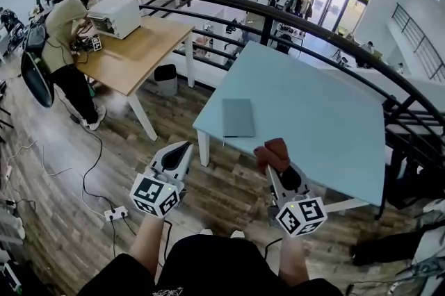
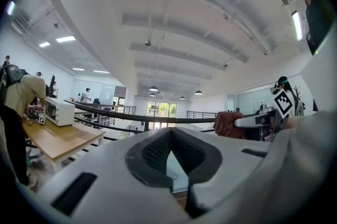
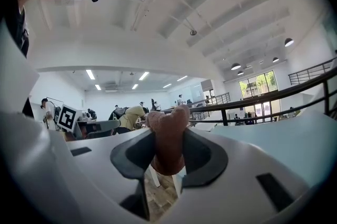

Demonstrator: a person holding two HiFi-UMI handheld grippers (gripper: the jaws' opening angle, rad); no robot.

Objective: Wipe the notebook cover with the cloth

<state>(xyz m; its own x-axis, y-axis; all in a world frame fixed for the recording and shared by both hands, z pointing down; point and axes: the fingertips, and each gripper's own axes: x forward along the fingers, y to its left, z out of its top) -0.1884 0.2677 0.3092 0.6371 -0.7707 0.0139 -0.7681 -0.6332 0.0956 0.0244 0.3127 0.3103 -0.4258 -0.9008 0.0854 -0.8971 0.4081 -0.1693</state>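
1. Right tongs (image 3: 168, 153) are clenched on a reddish-brown cloth (image 3: 168, 136), which bunches up between the pads and sticks out past the tips.
2. Left tongs (image 2: 171, 150) are pressed together with nothing between them.
3. From the head view, the notebook (image 1: 238, 117) lies flat and closed on the pale blue worktop (image 1: 313, 107). Both tongs hang on the person's side of the notebook, off the worktop's near edge and over the wooden floor. The cloth is nearer the person than the notebook and to its right, touching nothing but the tongs.
4. A thin dark line runs along the notebook's near edge. It may be a pen or just the binding; it is too small to tell.
5. Judged from this, the step in hand is the approach: the cloth is gripped, but wiping has not begun and the cover is untouched.
6. The next move calls for carrying the cloth forward and left until it is over the notebook. It then needs lowering so the loose bunch, not the hard tips, meets the cover.
7. The left tongs could pin a corner of the notebook so it does not slide under the strokes.
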